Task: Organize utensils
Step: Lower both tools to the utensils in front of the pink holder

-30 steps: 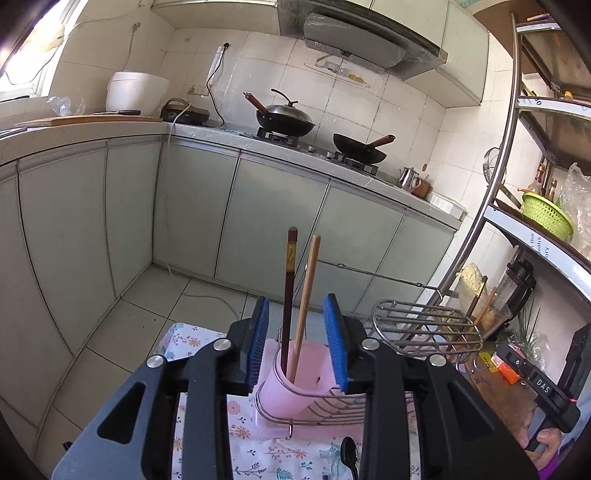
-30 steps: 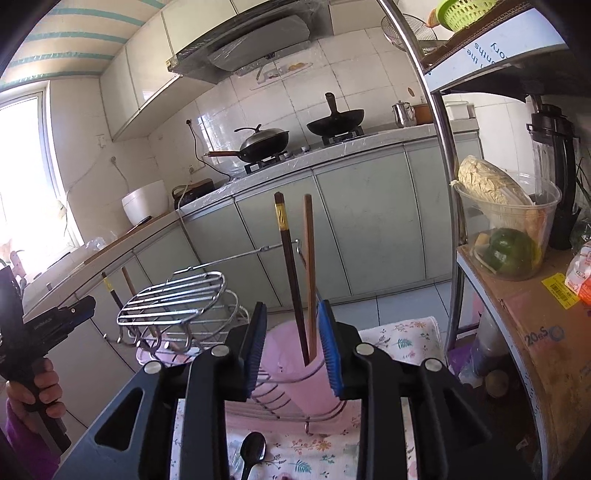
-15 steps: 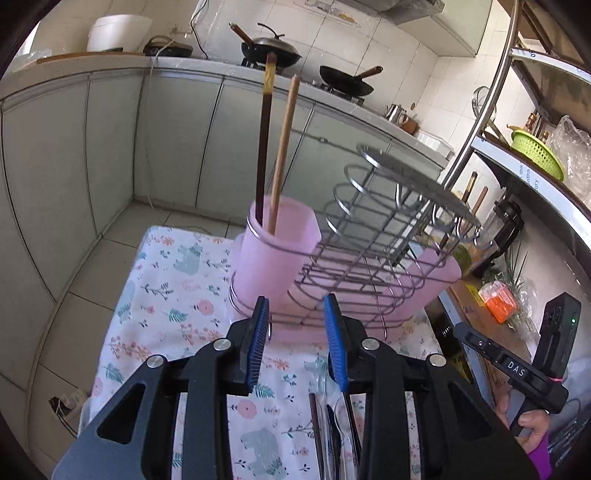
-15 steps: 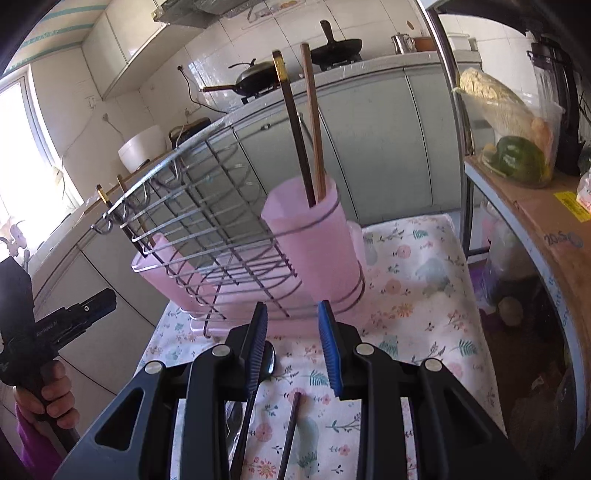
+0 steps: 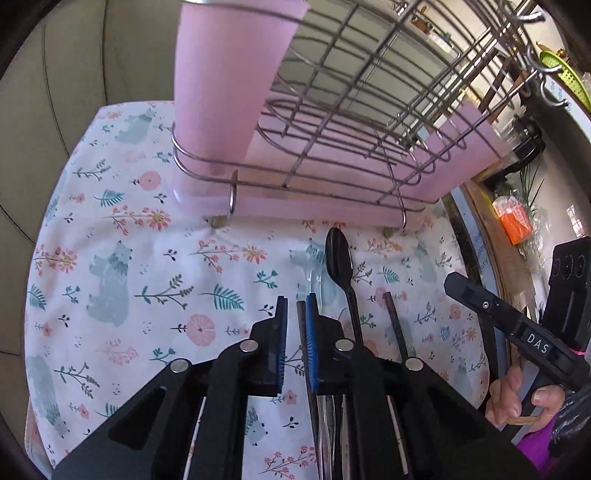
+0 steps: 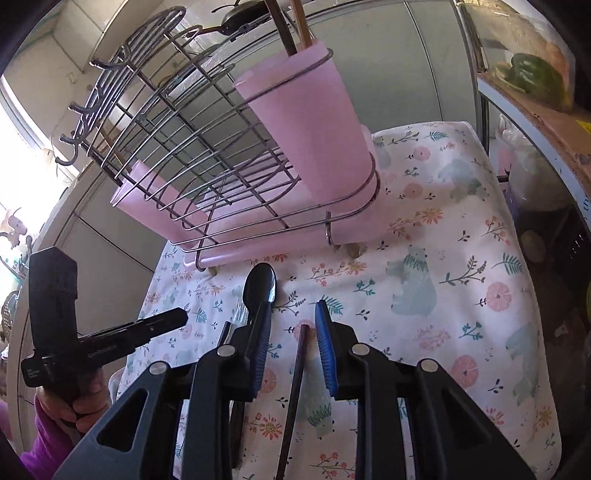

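Across the floral-cloth surface (image 5: 122,280) the job looks barely begun. Two chopsticks (image 6: 286,27) stand upright in the pink cup (image 6: 314,122) at the end of the wire rack (image 6: 177,122), so that part appears sorted. Left on the cloth, at about 6 o'clock from the rack, lie a black spoon (image 5: 341,266), a clear spoon (image 5: 314,280) just beside it, and two dark chopsticks.

The left gripper (image 5: 295,314) has its fingers drawn nearly together around one dark chopstick (image 5: 301,314), which runs through the narrow gap; whether the pads truly pinch it I cannot tell. The right gripper (image 6: 291,325) has its fingers spread, unclenched, straddling the other brown chopstick (image 6: 297,369) without holding it. My guess is both sticks go to the cup next.

The right wrist view shows the cup's rim and the sticks already standing in it, which the left wrist view crops off at 12 o'clock. It also shows a second pink cup at the rack's far end, toward 9 o'clock. The left wrist view shows the clear spoon plainly and the narrow gap around its chopstick, both hard to read from the right.
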A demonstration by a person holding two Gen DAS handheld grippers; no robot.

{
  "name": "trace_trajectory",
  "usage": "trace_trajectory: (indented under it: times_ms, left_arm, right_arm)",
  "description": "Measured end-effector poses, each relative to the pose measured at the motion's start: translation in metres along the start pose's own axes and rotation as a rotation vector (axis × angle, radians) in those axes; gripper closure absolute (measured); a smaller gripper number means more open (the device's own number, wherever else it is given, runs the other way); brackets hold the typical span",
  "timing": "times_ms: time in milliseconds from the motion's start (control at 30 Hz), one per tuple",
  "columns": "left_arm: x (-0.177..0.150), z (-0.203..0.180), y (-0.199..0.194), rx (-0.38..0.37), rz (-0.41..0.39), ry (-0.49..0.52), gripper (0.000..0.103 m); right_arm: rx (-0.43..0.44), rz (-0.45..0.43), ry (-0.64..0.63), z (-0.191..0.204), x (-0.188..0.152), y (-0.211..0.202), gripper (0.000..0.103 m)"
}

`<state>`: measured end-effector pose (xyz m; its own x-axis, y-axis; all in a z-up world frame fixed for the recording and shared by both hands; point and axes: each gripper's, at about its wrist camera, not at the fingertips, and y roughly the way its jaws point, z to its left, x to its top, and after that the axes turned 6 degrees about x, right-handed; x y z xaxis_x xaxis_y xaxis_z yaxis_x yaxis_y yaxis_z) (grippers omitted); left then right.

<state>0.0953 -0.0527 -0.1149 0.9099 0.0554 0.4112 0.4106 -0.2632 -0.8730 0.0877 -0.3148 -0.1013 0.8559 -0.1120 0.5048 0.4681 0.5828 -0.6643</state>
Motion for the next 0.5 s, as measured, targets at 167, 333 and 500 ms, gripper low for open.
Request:
trace_trajectory:
  times_ms: [167, 333, 500]
  left_arm:
    - [0.008, -0.006, 0.024, 0.02, 0.102, 0.012, 0.094]
    - [0.009, -0.01, 0.043, 0.015, 0.173, 0.01, 0.094]
    - [0.013, -0.012, 0.046, 0.044, 0.17, 0.026, 0.094]
  right_arm:
    - [0.005, 0.011, 0.011, -0.004, -0.002, 0.003, 0.079]
    - [0.008, 0.015, 0.02, -0.008, -0.001, 0.005, 0.079]
    - [0.01, 0.019, 0.024, -0.011, -0.002, 0.008, 0.079]
